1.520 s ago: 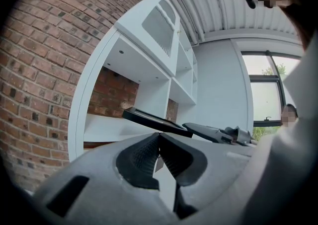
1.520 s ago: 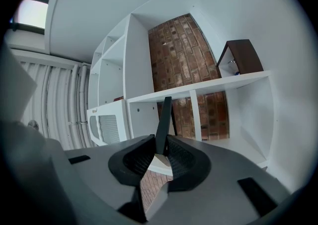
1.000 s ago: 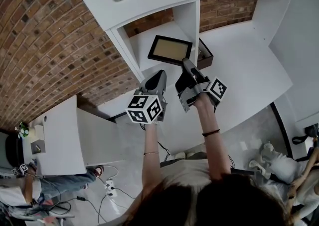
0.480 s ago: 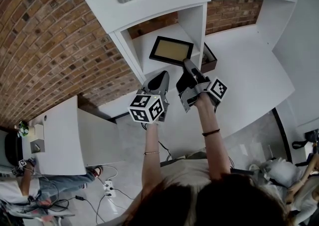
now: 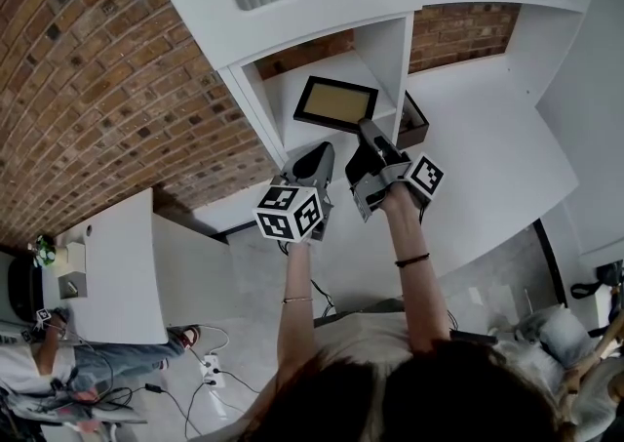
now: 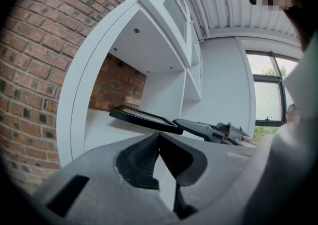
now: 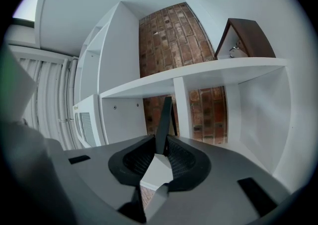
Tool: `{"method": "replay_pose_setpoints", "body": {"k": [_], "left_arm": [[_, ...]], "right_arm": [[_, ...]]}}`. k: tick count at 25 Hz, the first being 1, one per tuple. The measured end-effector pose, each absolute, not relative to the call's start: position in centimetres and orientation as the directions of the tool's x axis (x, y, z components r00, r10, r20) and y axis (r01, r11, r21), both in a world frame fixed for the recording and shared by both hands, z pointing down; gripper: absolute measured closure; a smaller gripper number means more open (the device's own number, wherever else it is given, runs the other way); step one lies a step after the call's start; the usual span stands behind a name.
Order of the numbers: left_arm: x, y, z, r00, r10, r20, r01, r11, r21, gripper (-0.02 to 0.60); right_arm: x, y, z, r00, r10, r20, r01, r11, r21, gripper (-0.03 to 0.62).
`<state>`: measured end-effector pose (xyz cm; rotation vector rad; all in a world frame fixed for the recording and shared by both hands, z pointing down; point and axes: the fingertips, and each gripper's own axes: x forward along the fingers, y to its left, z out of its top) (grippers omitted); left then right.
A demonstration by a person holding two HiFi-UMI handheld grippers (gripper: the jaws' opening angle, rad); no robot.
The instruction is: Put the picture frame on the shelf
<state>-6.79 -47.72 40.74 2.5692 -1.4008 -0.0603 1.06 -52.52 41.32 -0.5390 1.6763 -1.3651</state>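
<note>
Black-edged and tan in the middle, the picture frame [image 5: 336, 103] was gripped by the right gripper [image 5: 367, 127], whose two fingers were clamped on the frame's near edge. In the right gripper view the frame showed edge-on as a thin dark blade rising from between the ribbed pads towards 12 o'clock. It lay within the open front of a compartment of the white shelf unit [image 5: 395, 50], close to flat. In the left gripper view it ran nearly level, and it seemed to hang just above the shelf board rather than rest on it.

At 7 o'clock of the frame hovered the left gripper [image 5: 321, 149]. Its fingers were pressed together with nothing between them, and they were apart from the frame. Its marker cube [image 5: 290, 213] faced the head camera. The matching cube of the right gripper [image 5: 424, 175] sat at 4 o'clock of the frame.

A dark wooden box [image 5: 411, 119] stood at 3 o'clock of the frame, beyond the upright divider, in the neighbouring compartment. In the right gripper view a brown house-shaped wooden piece [image 7: 247, 38] stood on the board above, at 2 o'clock.

A red brick wall [image 5: 107, 89] filled the head view from 9 to 11 o'clock and showed again behind the compartments. A white desk [image 5: 122, 269] lay at 8 o'clock, and a seated person [image 5: 54, 377] was in the far corner at 8 o'clock beyond it.
</note>
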Motion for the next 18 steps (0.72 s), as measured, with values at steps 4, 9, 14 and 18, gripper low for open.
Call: {"method": "replay_pose_setpoints", "body": {"k": [4,9,14,18], "left_arm": [[-6.8,-47.9,41.0,0.549,-0.833,0.073,-0.825,-0.525,0.209,0.571],[-6.8,-48.2,41.2,0.553,-0.829,0.081,-0.823,-0.528,0.211,0.571],[-6.7,-48.4,41.6,0.556,-0.826,0.090,-0.822,-0.531,0.207,0.571],[-6.8,-48.5,41.7,0.555,-0.826,0.097,-0.823,-0.527,0.213,0.571]], "right_arm": [[1.0,-52.8,41.7,-0.520,-0.781,-0.346,0.186,0.292,-0.938,0.523],[0.8,-53.1,41.8,-0.523,-0.781,-0.342,0.186,0.287,-0.940,0.523],[0.7,-53.4,42.2,-0.526,-0.780,-0.339,0.187,0.283,-0.941,0.523],[0.4,-53.5,42.5,-0.534,-0.781,-0.323,0.184,0.266,-0.946,0.523]]}}
